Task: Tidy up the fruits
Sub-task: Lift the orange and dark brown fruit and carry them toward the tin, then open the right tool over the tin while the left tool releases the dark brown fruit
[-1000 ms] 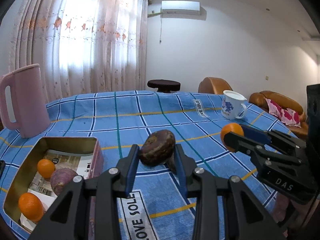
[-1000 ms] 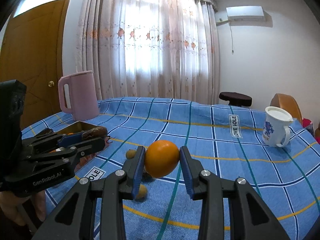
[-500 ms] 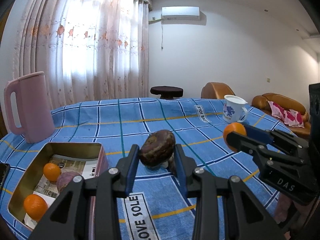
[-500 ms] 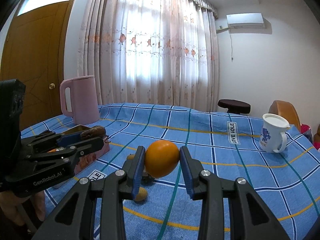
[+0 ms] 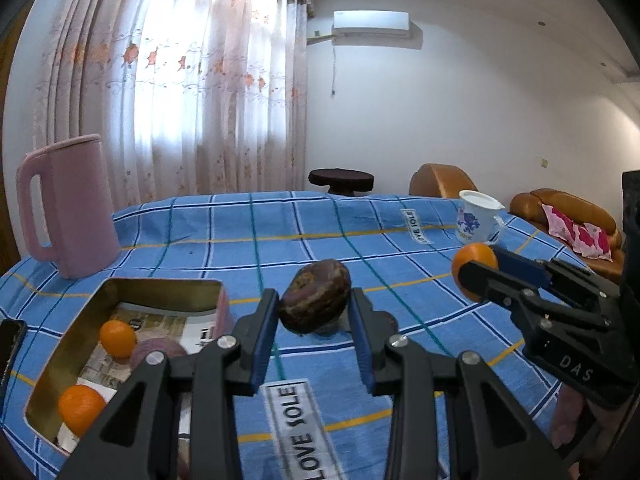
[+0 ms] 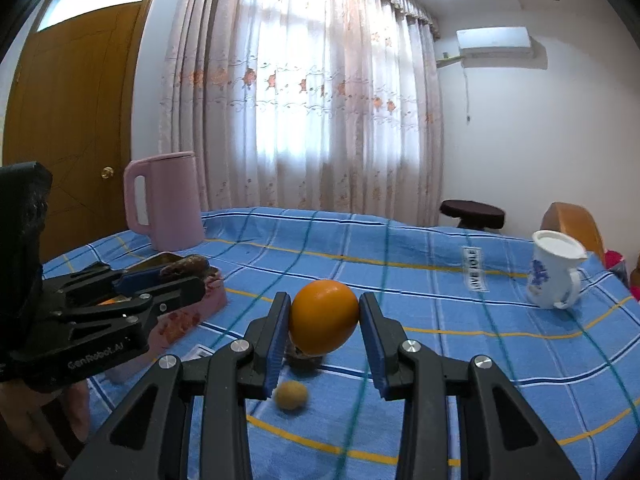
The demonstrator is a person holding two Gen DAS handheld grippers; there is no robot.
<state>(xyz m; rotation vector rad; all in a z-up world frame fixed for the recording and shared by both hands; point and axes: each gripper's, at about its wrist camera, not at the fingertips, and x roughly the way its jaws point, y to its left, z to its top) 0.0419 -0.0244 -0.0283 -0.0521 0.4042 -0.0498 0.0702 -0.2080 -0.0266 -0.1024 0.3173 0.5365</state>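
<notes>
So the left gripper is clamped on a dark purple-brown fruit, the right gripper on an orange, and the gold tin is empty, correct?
Not quite: the gold tin is not empty. The left wrist view shows two oranges and a purple fruit inside. The rest stands: left gripper holds the dark purple-brown fruit, right gripper the orange.

Tin (image 5: 60, 354) w/ fruit left, jug (image 5: 70, 204) behind, mug (image 5: 476, 216) far right.

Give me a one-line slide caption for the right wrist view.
Right tool grips an orange above the blue checked tablecloth; pink jug and white mug behind.
</notes>
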